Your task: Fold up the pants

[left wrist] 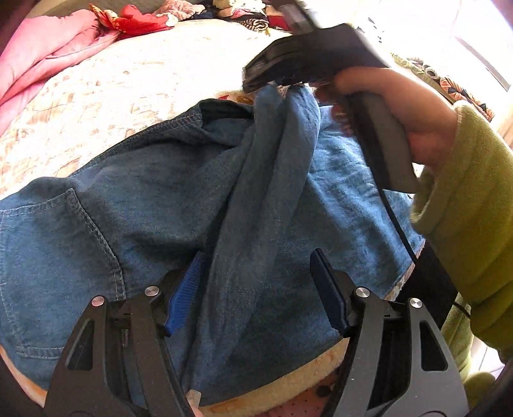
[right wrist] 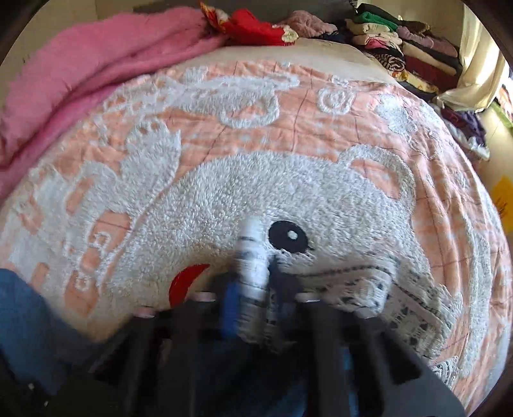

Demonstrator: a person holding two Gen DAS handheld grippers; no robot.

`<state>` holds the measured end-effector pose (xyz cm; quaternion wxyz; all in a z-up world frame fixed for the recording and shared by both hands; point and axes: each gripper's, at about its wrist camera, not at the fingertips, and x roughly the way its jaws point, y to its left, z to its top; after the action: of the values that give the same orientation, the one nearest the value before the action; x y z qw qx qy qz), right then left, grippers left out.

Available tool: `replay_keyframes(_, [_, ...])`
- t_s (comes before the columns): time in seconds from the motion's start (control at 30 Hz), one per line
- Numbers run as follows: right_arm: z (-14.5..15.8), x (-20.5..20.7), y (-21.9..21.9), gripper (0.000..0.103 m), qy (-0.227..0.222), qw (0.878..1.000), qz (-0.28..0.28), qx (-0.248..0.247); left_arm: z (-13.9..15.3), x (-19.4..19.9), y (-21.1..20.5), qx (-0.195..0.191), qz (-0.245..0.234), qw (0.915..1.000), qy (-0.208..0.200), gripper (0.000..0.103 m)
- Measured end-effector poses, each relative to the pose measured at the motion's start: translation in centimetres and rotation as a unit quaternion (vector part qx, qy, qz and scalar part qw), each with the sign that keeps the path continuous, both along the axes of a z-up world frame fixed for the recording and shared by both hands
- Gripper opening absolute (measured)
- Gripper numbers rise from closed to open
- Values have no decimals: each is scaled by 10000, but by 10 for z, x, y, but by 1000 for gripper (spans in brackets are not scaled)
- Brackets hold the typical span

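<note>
Blue denim pants (left wrist: 128, 199) lie spread on the bed, with a back pocket at the left. My left gripper (left wrist: 256, 256) hangs over them near the front edge, its blue pads wide apart, and a raised ridge of denim runs up between them without being pinched. That ridge rises to my right gripper (left wrist: 256, 80), held by a hand in a green sleeve (left wrist: 465, 192). In the right wrist view the right gripper (right wrist: 253, 276) is blurred, its fingers close together on the pants' white lace-trimmed hem (right wrist: 368, 288). A corner of denim (right wrist: 19, 314) shows at lower left.
The bed is covered by a peach and white fleece blanket (right wrist: 224, 179) with a bear pattern. A pink blanket (right wrist: 80, 64) lies along the left, a red cloth (right wrist: 253, 30) at the back, and stacked folded clothes (right wrist: 416, 48) at the back right.
</note>
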<state>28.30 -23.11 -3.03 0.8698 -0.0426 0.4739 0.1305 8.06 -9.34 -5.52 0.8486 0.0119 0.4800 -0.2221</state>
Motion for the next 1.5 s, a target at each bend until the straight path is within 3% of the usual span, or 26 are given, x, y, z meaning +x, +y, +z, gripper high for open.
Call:
replay_keyframes(0.27, [52, -40, -65, 8, -287, 9899, -200, 1371, 0, 3, 0, 34, 18, 10000, -61, 60])
replay_keyframes(0.53, [84, -84, -115, 8, -469, 9781, -381, 1993, 7, -3, -1, 149, 80, 9996, -221, 60])
replay_keyframes(0.57, [85, -88, -119, 8, -455, 9768, -398, 2056, 7, -4, -1, 189, 87, 9994, -262, 56])
replay_keyframes(0.67, [87, -105, -134, 8, -468, 9749, -500, 2120, 11, -7, -1, 307, 24, 9989, -361, 26])
replay_keyframes(0.7, [86, -110, -138, 8, -460, 9742, -534, 2145, 11, -8, -1, 319, 6, 9988, -377, 15])
replay_keyframes(0.77, [83, -120, -148, 8, -407, 9714, -667, 2243, 15, -12, -2, 386, -79, 9981, -466, 4])
replay_keyframes(1.0, [43, -177, -198, 11, 137, 9462, -1398, 2916, 18, -29, -6, 756, -382, 9936, -746, 1])
replay_keyframes(1.1, [24, -195, -208, 11, 350, 9429, -1537, 2934, 13, -33, -9, 810, -504, 9929, -710, 1])
replay_keyframes(1.2, [9, -208, -212, 20, 490, 9432, -1644, 2847, 7, -35, -13, 906, -584, 9919, -676, 1])
replay_keyframes(1.27, [1, -214, -216, 36, 566, 9391, -1762, 2896, 4, -35, -13, 928, -584, 9918, -656, 1])
replay_keyframes(1.4, [-1, -219, -221, 36, 495, 9376, -1799, 2933, 5, -37, -12, 930, -553, 9919, -672, 1])
replay_keyframes(1.5, [5, -221, -217, 13, 411, 9471, -1676, 2706, 7, -39, -13, 950, -549, 9916, -681, 0])
